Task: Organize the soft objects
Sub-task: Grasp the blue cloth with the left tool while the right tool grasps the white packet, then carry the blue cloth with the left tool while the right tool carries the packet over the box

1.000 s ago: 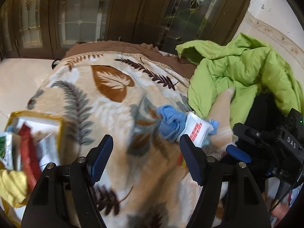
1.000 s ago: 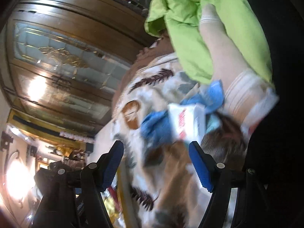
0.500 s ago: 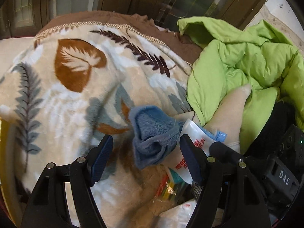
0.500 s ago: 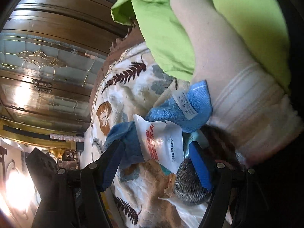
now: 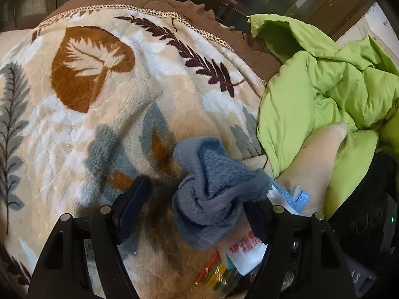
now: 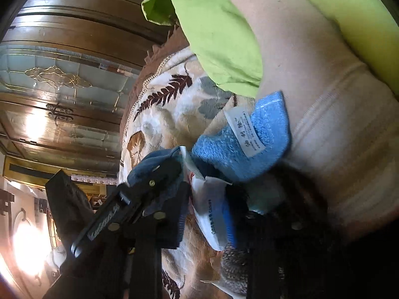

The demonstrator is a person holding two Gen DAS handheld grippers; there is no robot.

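Your left gripper has its fingers spread wide around the grey-blue fleece cloth, which bunches against the right-hand finger. Your right gripper is clamped on the white glove packet, just below the bright blue towel

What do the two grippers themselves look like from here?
Both are black, with angular linkage arms, silver rivet pins at the joints and dark blue pads on the fingers. The left gripper shows this most clearly; the right gripper is partly shadowed. No cables or sleeves show.
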